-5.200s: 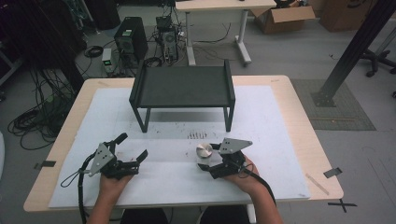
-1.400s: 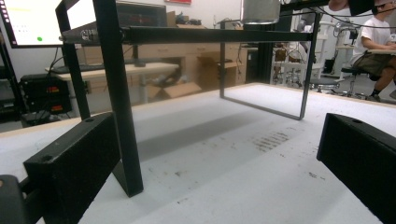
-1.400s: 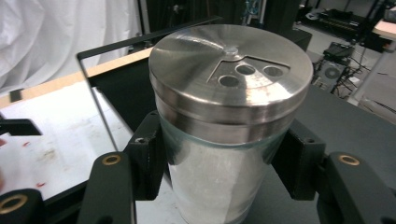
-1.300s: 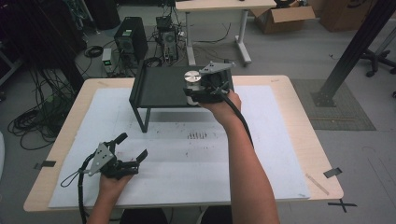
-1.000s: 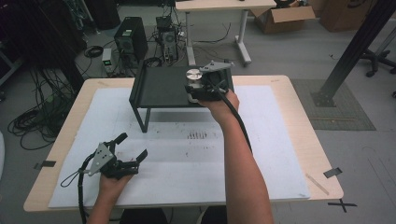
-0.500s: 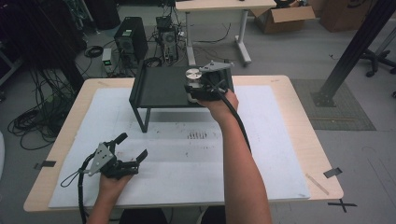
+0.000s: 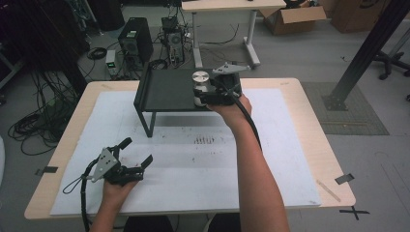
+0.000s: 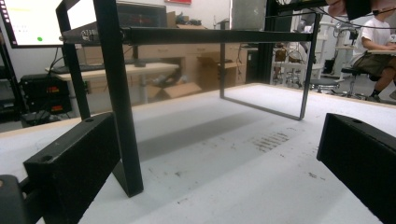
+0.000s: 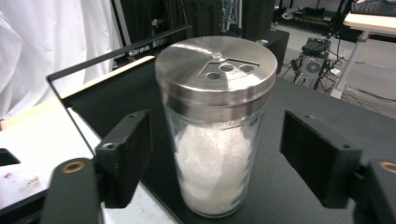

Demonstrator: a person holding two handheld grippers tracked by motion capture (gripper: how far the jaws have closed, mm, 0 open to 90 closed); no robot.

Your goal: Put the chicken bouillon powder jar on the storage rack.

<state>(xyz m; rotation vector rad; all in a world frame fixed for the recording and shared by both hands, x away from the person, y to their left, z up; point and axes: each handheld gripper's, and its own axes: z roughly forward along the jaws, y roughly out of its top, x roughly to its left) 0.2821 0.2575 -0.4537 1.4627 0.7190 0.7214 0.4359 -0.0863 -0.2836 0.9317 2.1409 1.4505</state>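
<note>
Glass shaker of white grains, steel lid holes up, standing upright on the black shelf near its right front edge, sitting between the jaws of the right gripper, both jaws parted and clear of the glass. Shelf standing on the white sheet covering the wooden table, with computers, cables and cardboard boxes crowding the grey floor beyond. Right arm reaching forward over the sheet to the shelf; left gripper resting low near the table's left front, jaws spread wide, pointing toward the shelf legs.
</note>
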